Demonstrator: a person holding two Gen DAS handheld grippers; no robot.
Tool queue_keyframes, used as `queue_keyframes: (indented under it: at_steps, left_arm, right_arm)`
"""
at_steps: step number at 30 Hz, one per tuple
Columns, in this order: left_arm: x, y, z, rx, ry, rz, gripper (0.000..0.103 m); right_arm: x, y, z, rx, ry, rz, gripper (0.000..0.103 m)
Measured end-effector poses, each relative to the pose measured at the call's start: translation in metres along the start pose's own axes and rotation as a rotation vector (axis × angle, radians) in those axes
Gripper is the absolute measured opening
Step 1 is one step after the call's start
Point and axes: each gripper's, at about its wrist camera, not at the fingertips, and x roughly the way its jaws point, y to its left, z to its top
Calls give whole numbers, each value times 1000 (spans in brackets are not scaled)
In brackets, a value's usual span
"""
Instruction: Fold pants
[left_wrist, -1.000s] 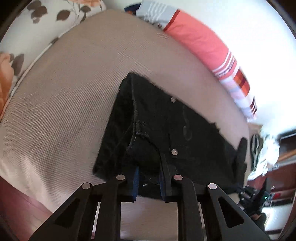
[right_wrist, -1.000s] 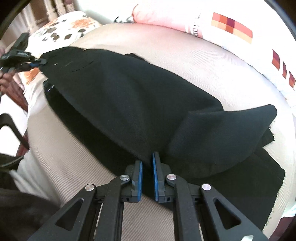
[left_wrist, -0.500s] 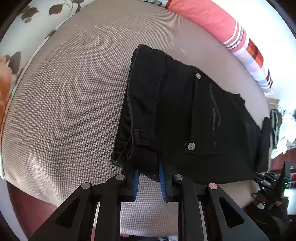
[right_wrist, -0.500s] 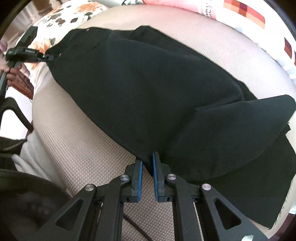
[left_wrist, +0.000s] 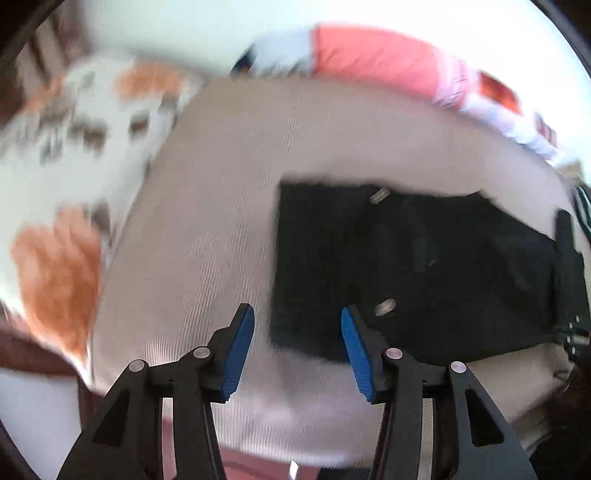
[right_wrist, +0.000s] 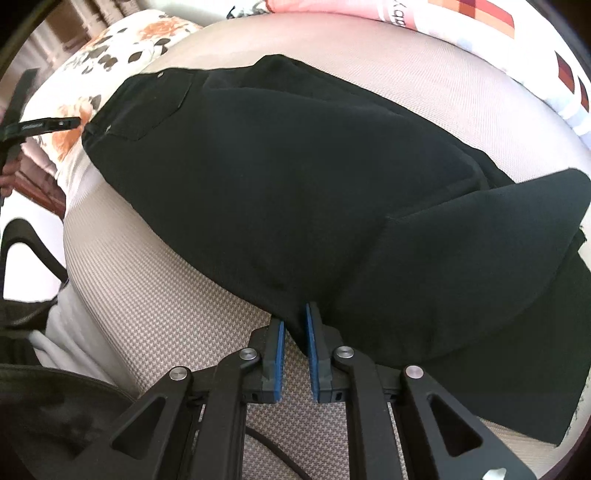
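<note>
Black pants (right_wrist: 295, 166) lie on the beige bed cover (right_wrist: 166, 295), waist end far left, one leg end folded back at the right. My right gripper (right_wrist: 294, 321) is shut on the near folded edge of the pants, with black cloth pinched between its blue pads. In the blurred left wrist view, the waist end of the pants (left_wrist: 406, 266) lies flat with two metal rivets showing. My left gripper (left_wrist: 295, 314) hovers over the waist corner with its jaws opening, and the pads touch no cloth. The left gripper (right_wrist: 37, 125) also shows beyond the waist in the right wrist view.
A floral pillow (left_wrist: 55, 166) lies left of the pants, and a pink and red striped pillow (left_wrist: 388, 62) runs along the back. In the right wrist view, a hand (right_wrist: 7, 173) and a dark strap (right_wrist: 22, 240) are at the left edge. A black cable (right_wrist: 266, 443) runs under my right gripper.
My left gripper has let go of the waistband, opened wide and pulled up and away. The waist end now lies flat. My right gripper keeps its grip and has sunk slightly.
</note>
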Motion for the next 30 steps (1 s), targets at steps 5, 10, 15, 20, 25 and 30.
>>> queue_keyframes:
  at_steps: [5,10,15,20,25,30]
  left_arm:
    - [-14,-88,4,242,-76,-188,50]
    - [6,-193,-4,481,-17,-381,50]
    - [26,-265,-27,645,28,-454,50]
    - [41,-313,-38,729,43,-457,50]
    - [60,-330,-41,721,71,-464,26]
    - [66,-331,-43,661,76,-437,8]
  right_arm:
    - [-9,-9,2,45,-32,24,13]
    - [-18,-23,3,110,-63,69,13]
    - [-24,-30,6,148,-91,89,13]
    - [-24,-26,9,164,-110,102,13]
    - [-29,-27,9,173,-129,123,14]
    - [-44,-33,6,181,-141,162,27]
